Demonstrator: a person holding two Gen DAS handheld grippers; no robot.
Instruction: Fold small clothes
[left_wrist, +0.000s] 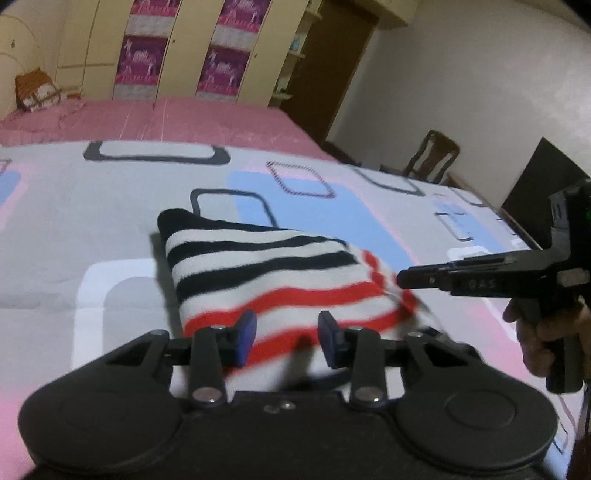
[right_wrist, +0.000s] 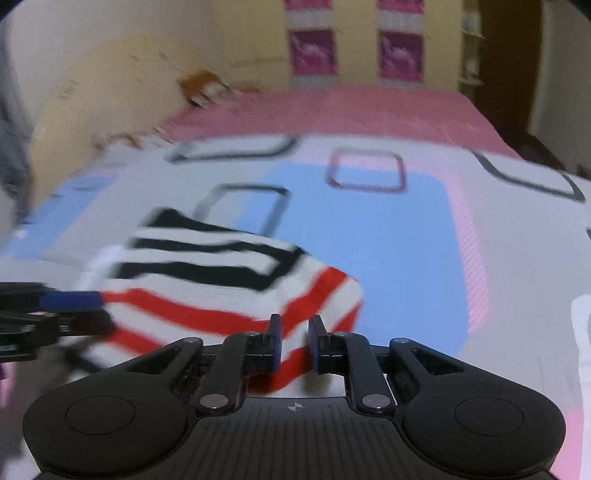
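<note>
A folded knit garment (left_wrist: 273, 269) with black, white and red stripes lies flat on the bed (left_wrist: 110, 206). My left gripper (left_wrist: 288, 334) hovers over its near red-striped edge. Its blue pads (left_wrist: 248, 330) stand apart, the cloth shows in the gap, and nothing is pinched. In the left wrist view my right gripper (left_wrist: 400, 278) comes in from the right, held by a hand (left_wrist: 543, 332), its tip at the garment's right corner. In the right wrist view the garment (right_wrist: 221, 273) is blurred. The right gripper (right_wrist: 295, 338) is over its near right part, jaws narrowly apart. The left gripper (right_wrist: 90, 308) sits at the garment's left edge.
The patterned sheet gives way to a pink cover (left_wrist: 166, 118) farther back, with a cushion (left_wrist: 35, 90) at the headboard. Wardrobe doors (left_wrist: 192, 48) stand behind. A wooden chair (left_wrist: 432, 155) and a dark panel (left_wrist: 535, 184) stand past the bed's right edge.
</note>
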